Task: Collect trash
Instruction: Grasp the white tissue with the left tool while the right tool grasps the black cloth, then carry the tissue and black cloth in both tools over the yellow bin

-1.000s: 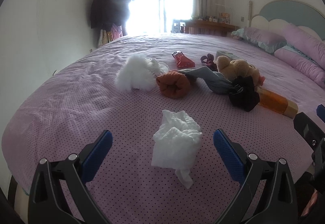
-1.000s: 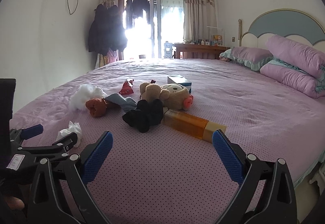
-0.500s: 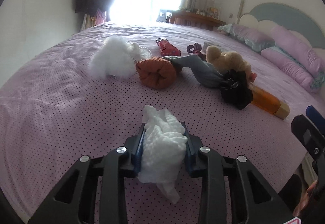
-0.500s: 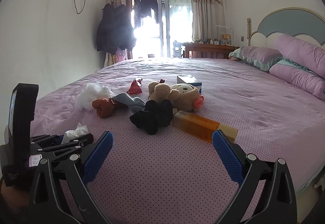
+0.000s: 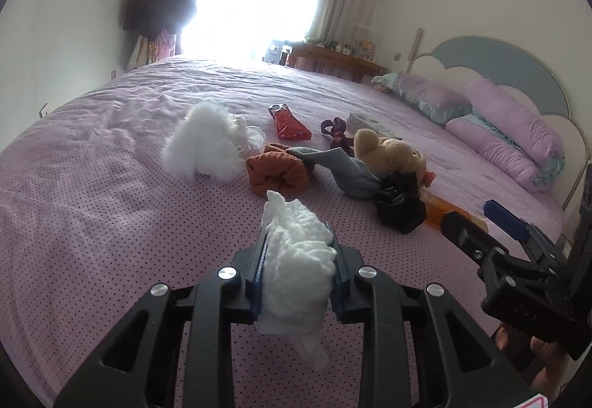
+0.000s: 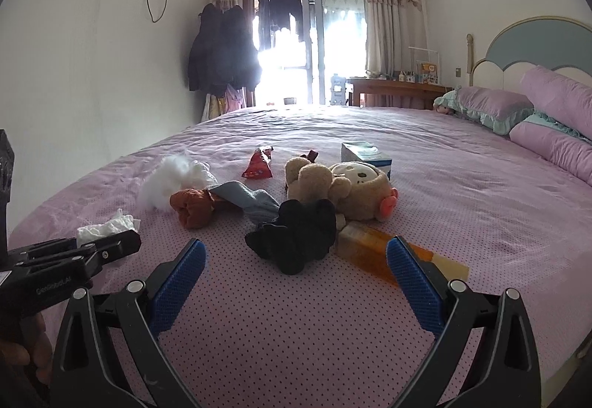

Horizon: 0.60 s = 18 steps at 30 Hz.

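My left gripper [image 5: 296,260] is shut on a crumpled white tissue [image 5: 296,260] and holds it just above the pink bedspread [image 5: 92,204]; the tissue also shows in the right wrist view [image 6: 105,228], between the left gripper's fingers [image 6: 107,248]. My right gripper [image 6: 294,276] is open and empty, low over the bed in front of a black sock bundle [image 6: 296,236]. A red snack wrapper [image 5: 288,123] lies further back; it also shows in the right wrist view [image 6: 259,163].
On the bed lie a white fluffy item [image 5: 203,145], an orange sock roll [image 5: 277,173], a grey sock [image 5: 344,171], a teddy bear [image 6: 344,186], an amber bottle [image 6: 388,252] and a small box [image 6: 366,154]. Pillows [image 6: 536,119] lie at right.
My left gripper closed on the white tissue, then lifted it off the bedspread. My right gripper stayed open and shifted slightly closer to the pile.
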Motion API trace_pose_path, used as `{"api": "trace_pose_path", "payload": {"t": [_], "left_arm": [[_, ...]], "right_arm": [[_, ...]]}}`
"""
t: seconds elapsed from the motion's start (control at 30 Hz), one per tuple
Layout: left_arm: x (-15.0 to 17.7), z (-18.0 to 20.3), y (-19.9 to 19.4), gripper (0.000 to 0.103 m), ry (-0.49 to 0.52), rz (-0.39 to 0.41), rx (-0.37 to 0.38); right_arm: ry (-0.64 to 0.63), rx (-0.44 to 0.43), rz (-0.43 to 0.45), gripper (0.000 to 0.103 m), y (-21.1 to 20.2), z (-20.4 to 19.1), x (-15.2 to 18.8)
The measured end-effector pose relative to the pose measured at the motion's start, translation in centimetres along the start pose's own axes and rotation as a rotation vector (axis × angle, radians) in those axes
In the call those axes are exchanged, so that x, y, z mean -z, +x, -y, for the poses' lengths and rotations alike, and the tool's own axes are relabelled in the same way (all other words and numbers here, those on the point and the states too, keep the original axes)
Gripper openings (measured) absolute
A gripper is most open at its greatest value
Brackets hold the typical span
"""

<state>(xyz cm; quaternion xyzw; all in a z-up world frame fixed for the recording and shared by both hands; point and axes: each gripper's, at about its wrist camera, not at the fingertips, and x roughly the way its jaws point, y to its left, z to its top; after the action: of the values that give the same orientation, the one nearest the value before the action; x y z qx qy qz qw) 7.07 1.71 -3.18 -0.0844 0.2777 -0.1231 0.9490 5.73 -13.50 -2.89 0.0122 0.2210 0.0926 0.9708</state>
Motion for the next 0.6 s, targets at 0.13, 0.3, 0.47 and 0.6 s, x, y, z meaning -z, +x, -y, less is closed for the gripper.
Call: {"api": "trace_pose_path", "payload": {"t": [0.13,0.3,0.47,0.6], "left_arm": [[-0.2,-0.1,-0.3,0.028,0.011,0.005,0.008],[-0.4,-0.2,0.0,0.028,0.016,0.006,0.017],[-0.7,-0.5,0.4,0.028,0.006,-0.005,0.041],[-0.6,-0.1,0.6,0.028,0.015,-0.005,0.044]], "right_arm": [[0.020,-0.036,-0.042,0.084,2.1,0.3,-0.7],[0.033,-0.055,-0.104,0.075,4.1,0.4,-0.6],[0.046,-0.004,-0.136,0.088,6.1,0.8,-1.0],[0.021,-0.015,-0.177,0.071,7.3,0.5,-1.2]]}}
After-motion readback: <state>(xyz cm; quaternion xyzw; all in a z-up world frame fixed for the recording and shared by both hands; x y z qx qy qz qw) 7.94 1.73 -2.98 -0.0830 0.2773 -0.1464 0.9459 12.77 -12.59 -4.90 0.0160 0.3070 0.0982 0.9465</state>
